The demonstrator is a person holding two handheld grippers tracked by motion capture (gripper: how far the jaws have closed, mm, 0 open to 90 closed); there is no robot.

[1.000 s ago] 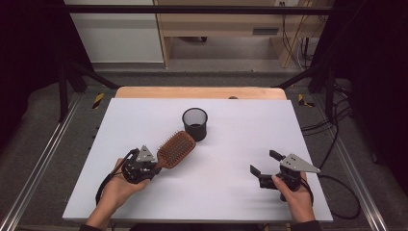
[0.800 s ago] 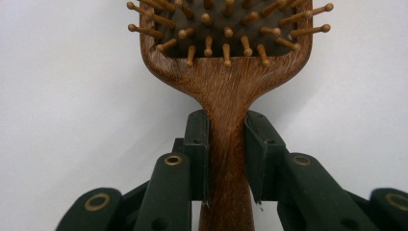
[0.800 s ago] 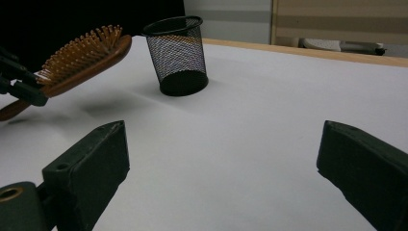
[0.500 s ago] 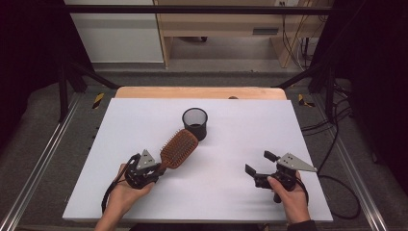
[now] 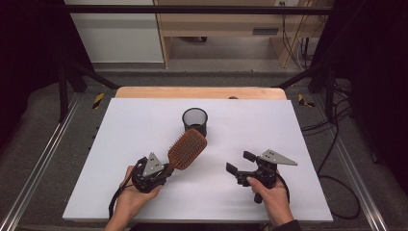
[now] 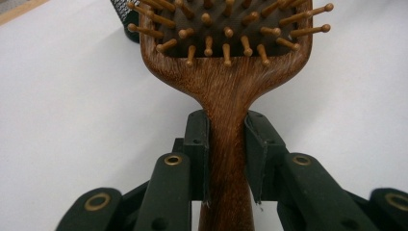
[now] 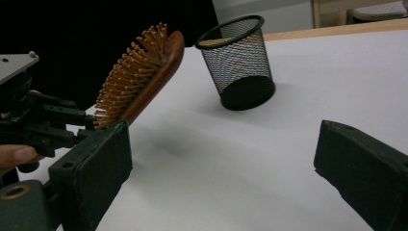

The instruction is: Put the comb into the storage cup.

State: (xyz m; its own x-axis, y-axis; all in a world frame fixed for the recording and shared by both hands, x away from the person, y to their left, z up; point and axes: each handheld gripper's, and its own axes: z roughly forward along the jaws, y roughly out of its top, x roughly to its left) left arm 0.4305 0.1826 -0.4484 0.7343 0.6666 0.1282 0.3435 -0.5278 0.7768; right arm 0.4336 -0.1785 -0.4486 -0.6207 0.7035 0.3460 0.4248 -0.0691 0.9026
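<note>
The left gripper (image 5: 166,169) is held at the near left of the white surface (image 5: 134,125). Its fingers (image 6: 198,144) are clamped on the handle of a wooden hairbrush (image 5: 187,148), one finger on each side of the handle just below the point where it widens into the head. In the left gripper view the bristle side of the head faces the camera, with rows of round-tipped wooden pins on a dark pad.

In the high view the hairbrush extends from the left gripper up and to the right, with its head raised off the surface. The far end of the head lies near a black wire-mesh cup (image 5: 195,121), just short of the cup's base. The right gripper view shows the hairbrush (image 7: 139,72) tilted upward, bristles facing left and down, with a shadow on the surface below it.

The mesh cup stands upright near the middle of the surface, towards the far edge. Whether it holds anything cannot be determined.

The right gripper (image 5: 240,162) is held at the near right of the surface, well apart from the hairbrush and the cup. Its fingers (image 7: 96,168) are spread wide apart and hold nothing. They point towards the left gripper and the cup (image 7: 236,62).

A hand (image 5: 130,199) grips the left gripper from below; another hand (image 5: 274,195) grips the right gripper.
</note>
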